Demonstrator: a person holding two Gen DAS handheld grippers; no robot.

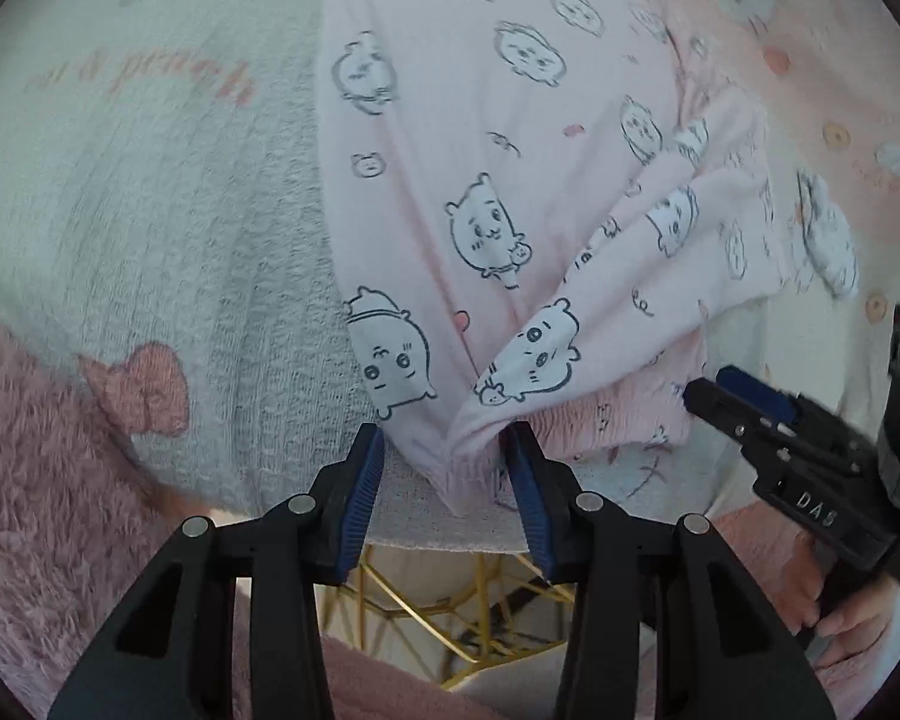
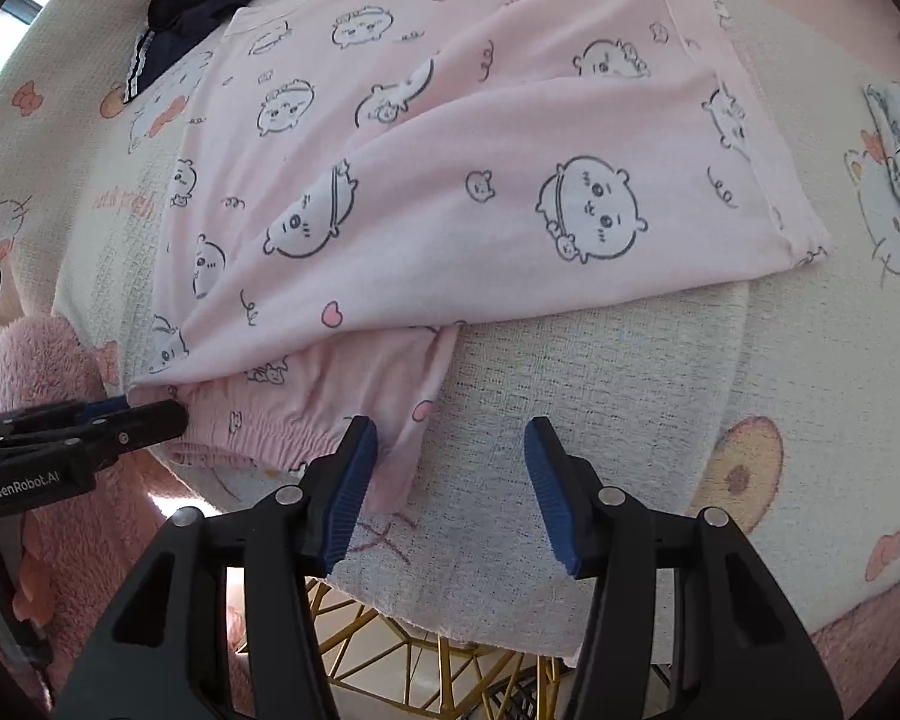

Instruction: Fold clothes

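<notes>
- Left hand-held gripper (image 1: 444,447) has its jaws parted around a bunched corner of the pink pajama pants (image 2: 450,180), the fabric lying between the blue pads (image 1: 366,498); whether they pinch it I cannot tell.
- Right hand-held gripper (image 2: 450,450) is released, its jaws wide apart just beside the elastic waistband (image 2: 270,438).
- One pair of pants, partly folded, lies on the cat-print cover (image 2: 600,420) over the table.
- One dark garment (image 2: 198,6) lies at the far edge.
- A pink fluffy sleeve (image 1: 42,480) sits near.

left gripper (image 1: 444,456) | black frame, silver rivets | ribbed blue fingers (image 1: 366,480) | "GenRobot.AI" lettering | fluffy pink sleeve (image 1: 42,480)
</notes>
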